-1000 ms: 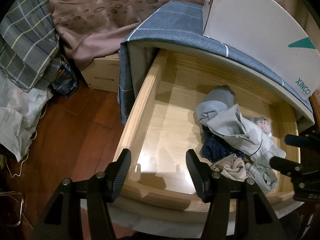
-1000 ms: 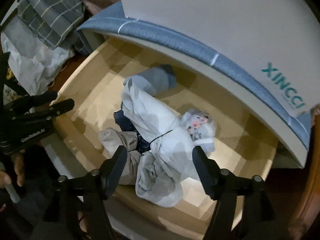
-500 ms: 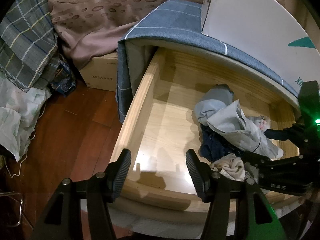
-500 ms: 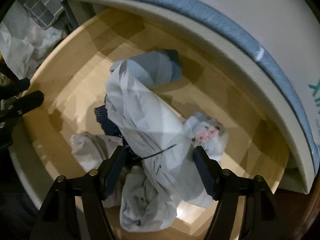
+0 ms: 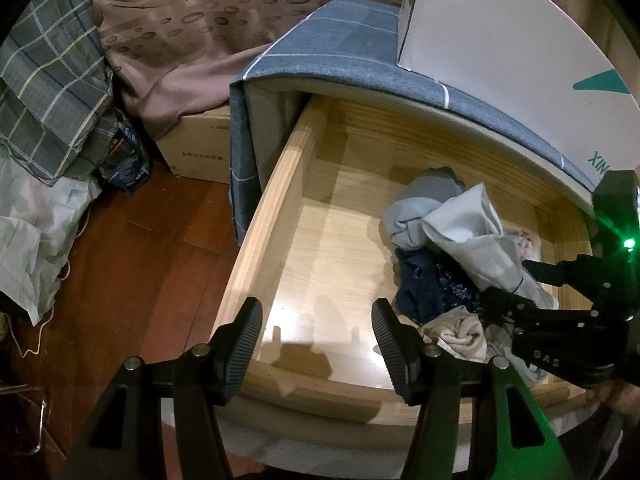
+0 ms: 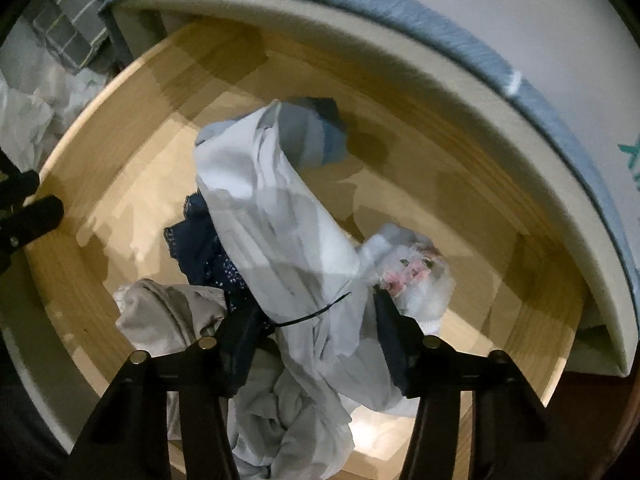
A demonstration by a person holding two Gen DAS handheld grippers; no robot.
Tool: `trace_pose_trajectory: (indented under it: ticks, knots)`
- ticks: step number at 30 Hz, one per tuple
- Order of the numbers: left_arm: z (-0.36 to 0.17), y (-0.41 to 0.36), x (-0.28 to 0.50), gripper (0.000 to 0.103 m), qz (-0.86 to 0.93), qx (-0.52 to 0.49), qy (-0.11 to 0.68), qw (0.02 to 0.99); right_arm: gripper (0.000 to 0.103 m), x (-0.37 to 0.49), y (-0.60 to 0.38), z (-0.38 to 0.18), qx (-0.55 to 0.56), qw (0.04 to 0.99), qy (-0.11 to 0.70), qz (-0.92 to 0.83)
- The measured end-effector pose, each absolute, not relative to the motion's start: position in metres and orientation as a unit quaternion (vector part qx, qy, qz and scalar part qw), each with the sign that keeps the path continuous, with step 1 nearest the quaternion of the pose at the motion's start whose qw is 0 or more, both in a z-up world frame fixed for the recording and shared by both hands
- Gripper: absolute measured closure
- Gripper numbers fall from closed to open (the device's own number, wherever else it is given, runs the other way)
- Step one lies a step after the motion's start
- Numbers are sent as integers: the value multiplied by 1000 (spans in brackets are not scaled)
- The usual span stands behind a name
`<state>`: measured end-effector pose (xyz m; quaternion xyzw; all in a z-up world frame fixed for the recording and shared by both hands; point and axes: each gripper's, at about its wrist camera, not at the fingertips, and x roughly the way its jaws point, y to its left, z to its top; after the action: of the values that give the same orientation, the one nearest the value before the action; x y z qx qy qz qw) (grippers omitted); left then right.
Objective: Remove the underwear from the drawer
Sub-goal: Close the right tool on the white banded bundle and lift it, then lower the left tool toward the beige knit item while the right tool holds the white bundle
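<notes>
Grasp step: our right gripper (image 6: 316,344) down in drawer (image 5: 256,248), jaws just closing, clamped on pale grey underwear (image 6: 288,240) atop pile. Left gripper (image 5: 316,336) apart, empty, above drawer front. Next we lift straight up; neighbours may snag.

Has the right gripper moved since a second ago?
Yes. The right gripper has come down into the drawer, and its jaws have just been closing around the pale garment.

Dim room, strong fisheye warp.
Glare spots shine on the drawer (image 5: 320,248) floor; black vignette rings both views; the right wrist view is slightly soft.
</notes>
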<state>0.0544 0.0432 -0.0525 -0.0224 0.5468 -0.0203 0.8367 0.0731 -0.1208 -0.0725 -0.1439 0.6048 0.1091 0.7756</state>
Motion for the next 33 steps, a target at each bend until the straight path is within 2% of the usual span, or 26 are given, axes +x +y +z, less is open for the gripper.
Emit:
trace_pose_trajectory:
  ticks: [4,8,33]
  knots:
    - [-53,42,55,45,-20,-23,547,837,60,68,-128,-62,-126,782,601,107]
    - [-53,40,55,45,-20,-21,546,837,72,65,-132,-48,-107,791,594,100]
    - [-51,45,54,45,-20,-20,544,839,75,43,-191,-3,1,798,601,40]
